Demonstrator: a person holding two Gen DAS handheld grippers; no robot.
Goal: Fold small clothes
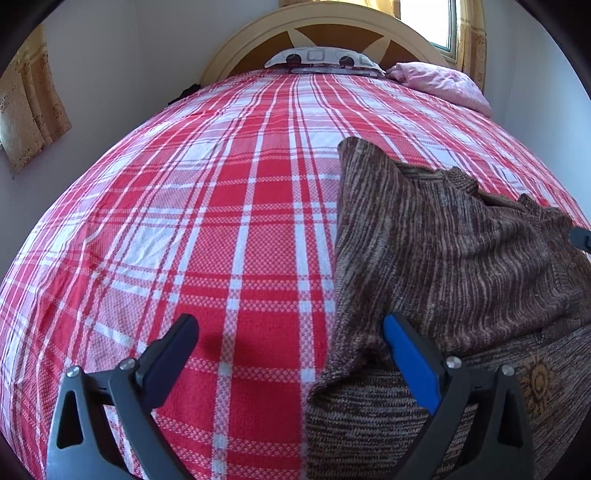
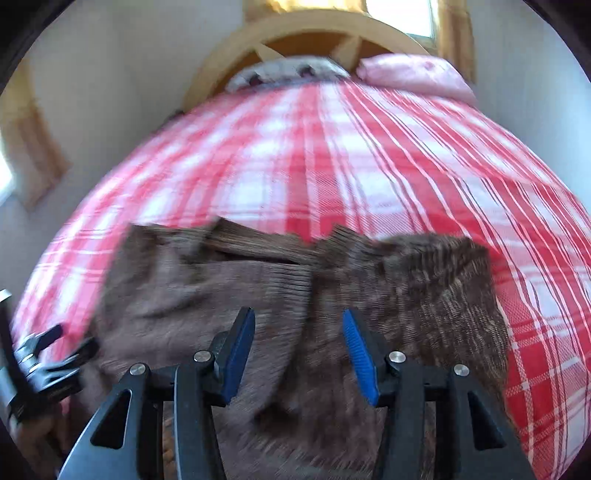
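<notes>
A brown striped knitted sweater (image 1: 454, 258) lies on a bed under a red-and-white checked bedspread (image 1: 221, 221), on the near part of the bed. In the left wrist view it covers the right side of the picture; its two sides are folded in over the middle, and a small sun-shaped emblem (image 1: 539, 384) shows on the part nearest the camera.

The left gripper (image 1: 291, 336) has its fingers spread wide with nothing between them. Its right finger sits over the sweater's left edge, its left finger over bare bedspread; whether either touches the fabric cannot be told.

The right gripper (image 2: 299, 328) hangs over the middle of the sweater (image 2: 332, 295), its fingers apart and pinching nothing. That view is blurred. The left gripper shows at its lower left edge.

At the far end of the bed stand a curved wooden headboard (image 1: 325, 22), a patterned pillow (image 1: 321, 57) and a pink pillow (image 1: 443, 81). Patterned curtains (image 1: 29, 103) hang on the left wall, and a window (image 1: 428, 22) is behind the headboard.
</notes>
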